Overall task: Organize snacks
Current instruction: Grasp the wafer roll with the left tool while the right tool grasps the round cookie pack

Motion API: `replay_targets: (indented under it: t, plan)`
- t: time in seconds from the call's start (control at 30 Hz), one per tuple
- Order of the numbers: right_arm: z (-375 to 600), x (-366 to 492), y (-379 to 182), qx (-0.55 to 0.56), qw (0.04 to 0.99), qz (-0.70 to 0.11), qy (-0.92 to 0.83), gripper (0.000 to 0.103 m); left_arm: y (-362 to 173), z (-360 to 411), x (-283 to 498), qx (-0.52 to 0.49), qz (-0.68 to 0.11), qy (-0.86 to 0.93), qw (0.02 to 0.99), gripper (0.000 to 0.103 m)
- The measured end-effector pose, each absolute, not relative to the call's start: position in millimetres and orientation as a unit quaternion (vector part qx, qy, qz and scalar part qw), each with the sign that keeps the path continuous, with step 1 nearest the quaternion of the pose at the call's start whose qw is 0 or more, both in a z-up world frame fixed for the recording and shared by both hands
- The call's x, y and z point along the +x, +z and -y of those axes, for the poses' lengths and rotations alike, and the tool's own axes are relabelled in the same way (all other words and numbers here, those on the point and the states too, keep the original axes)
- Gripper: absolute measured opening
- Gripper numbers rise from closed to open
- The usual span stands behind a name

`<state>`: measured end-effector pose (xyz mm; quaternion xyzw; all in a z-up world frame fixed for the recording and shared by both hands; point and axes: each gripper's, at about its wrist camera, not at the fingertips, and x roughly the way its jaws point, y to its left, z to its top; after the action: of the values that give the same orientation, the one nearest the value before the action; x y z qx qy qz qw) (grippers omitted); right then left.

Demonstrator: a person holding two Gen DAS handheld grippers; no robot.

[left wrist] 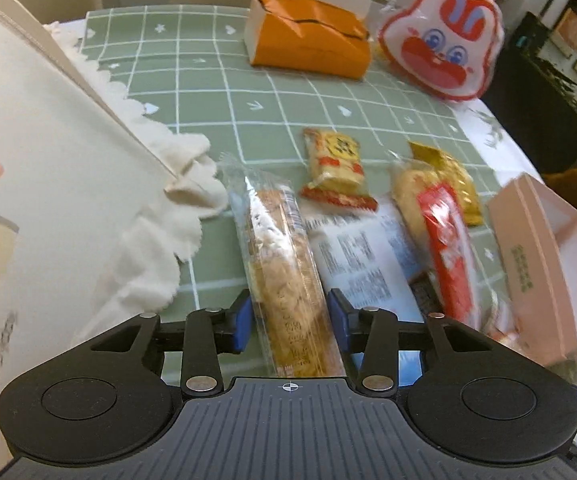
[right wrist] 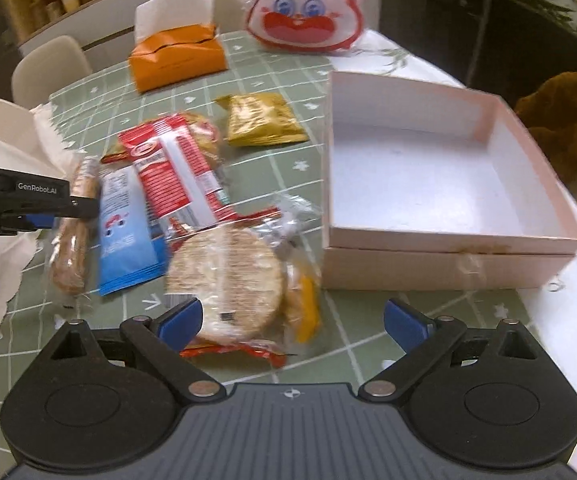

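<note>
Clear crinkly wrapper: the long cracker stick pack (left wrist: 284, 280) lies between the left gripper's (left wrist: 288, 316) blue pads, lower centre of the left wrist view. Pads sit right against the film on both sides; can't tell if they actually press, so I read it as open around the pack, not gripping. No earlier view to compare.

Right gripper (right wrist: 292, 320) is spread wide, holding nothing, over the round rice cracker pack (right wrist: 224, 280) at lower centre of its view. Pink box (right wrist: 440, 184) is empty, right side of frame, just beside the pile.

Risks, as I judge them:
- Slick film could let the stick pack slide out if lifted by one end.
- A hard squeeze could crush the crackers.
- Blue packet (left wrist: 364, 260) touches the stick pack, so it could drag along.
- Both grippers work the same pile; they could collide.
- Red packet (right wrist: 176, 176) overlaps its neighbours and may shift.
</note>
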<state>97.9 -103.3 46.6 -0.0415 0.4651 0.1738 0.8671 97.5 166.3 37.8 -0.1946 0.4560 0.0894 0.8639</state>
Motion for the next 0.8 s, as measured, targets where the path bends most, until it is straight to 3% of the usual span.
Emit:
replay_targets:
  t: [0.57,0.67,0.8]
  plan:
    - [65,141,29,-0.023,0.841,-0.494,0.218,0.098,42,-117,41,-0.199,-0.468,-0.027,0.860,0.040]
    - [79,127,34,-0.017,0.841,-0.488,0.231,0.081,41,-110,40,-0.192,-0.472,-0.040,0.859,0.040]
    - [110,105,41,0.019,0.822,-0.503,0.265,0.043,38,-100,39,-0.187,-0.478,-0.058,0.856,0.039]
